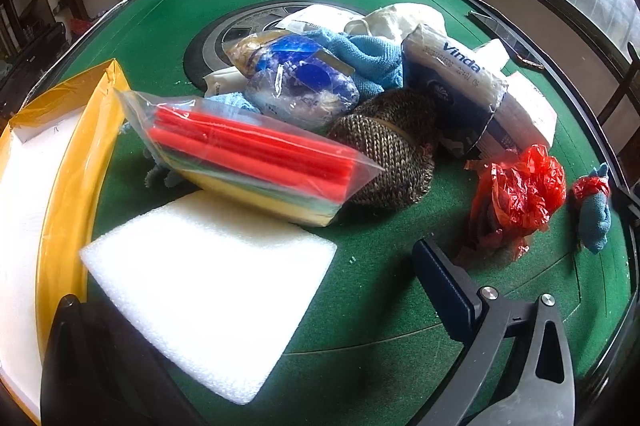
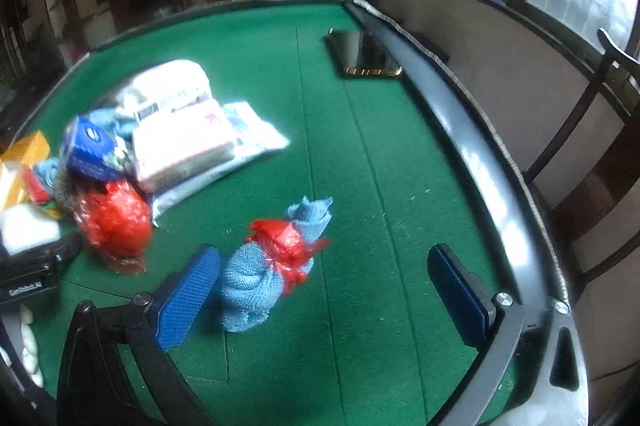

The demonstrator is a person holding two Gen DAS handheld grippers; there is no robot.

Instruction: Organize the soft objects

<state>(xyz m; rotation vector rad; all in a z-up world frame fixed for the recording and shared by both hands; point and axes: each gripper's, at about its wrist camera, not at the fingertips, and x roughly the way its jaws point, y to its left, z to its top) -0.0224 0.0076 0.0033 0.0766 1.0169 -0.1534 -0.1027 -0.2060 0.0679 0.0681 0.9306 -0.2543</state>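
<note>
Two claws work over a green felt table [image 1: 380, 306], and each camera shows its own. In the left wrist view, the left gripper [image 1: 256, 306] stands wide open with nothing between its fingers; a white foam sheet [image 1: 212, 290] lies flat on the felt in the gap between them, nearer the left finger, and whether either finger touches it cannot be told. Just beyond the foam a clear bag of red and yellow sheets [image 1: 256, 154] leans on a brown knitted item [image 1: 392, 150]. Behind these sit a blue-printed plastic pack [image 1: 300, 82], a blue towel [image 1: 360, 54] and a Vinda tissue pack [image 1: 472, 94], heaped around the table's middle. A yellow-edged box [image 1: 60, 154] stands at the left edge. A crumpled red plastic bag [image 1: 516, 194] lies ahead of the right finger, and a blue cloth bundle tied with red plastic [image 1: 596, 206] lies near the right edge.

In the right wrist view, the right gripper [image 2: 324, 298] is also spread wide and holds nothing. The blue cloth bundle tied with red plastic [image 2: 272, 258] lies between its fingers, close against the left pad [image 2: 188, 298] and well apart from the right one. The red plastic bag [image 2: 114, 222] lies to the left of it, and a dark glossy panel [image 2: 360, 54] is set in the table near the far right corner.
</note>
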